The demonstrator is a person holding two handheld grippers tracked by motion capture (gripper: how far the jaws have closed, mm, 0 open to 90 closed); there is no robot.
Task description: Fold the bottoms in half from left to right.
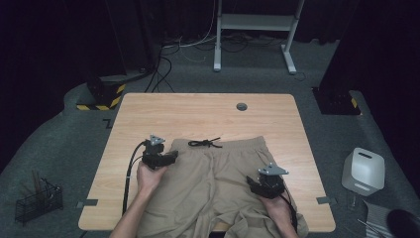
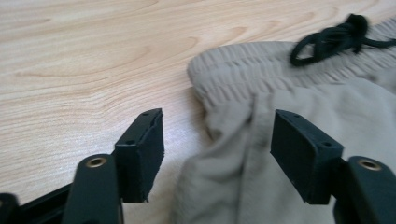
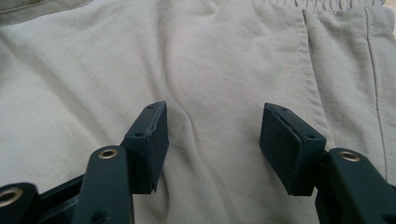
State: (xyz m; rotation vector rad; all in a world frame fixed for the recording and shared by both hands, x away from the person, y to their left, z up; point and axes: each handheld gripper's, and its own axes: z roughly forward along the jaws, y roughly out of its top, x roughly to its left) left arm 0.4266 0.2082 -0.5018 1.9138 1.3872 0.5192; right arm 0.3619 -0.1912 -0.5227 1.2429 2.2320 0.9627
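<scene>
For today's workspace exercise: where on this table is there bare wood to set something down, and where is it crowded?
Bare wood: the far strip of the table between the back edge and the shorts' waistband, around the grey grommet; also narrower margins left and right of the shorts. Crowded: the near middle, with shorts, black drawstring, left gripper and right gripper.

Your left black two-jaw claw (image 1: pixel 174 157) points right with its jaws apart; your right black two-jaw claw (image 1: pixel 251 183) rests low, jaws also wide, gripping nothing.
</scene>
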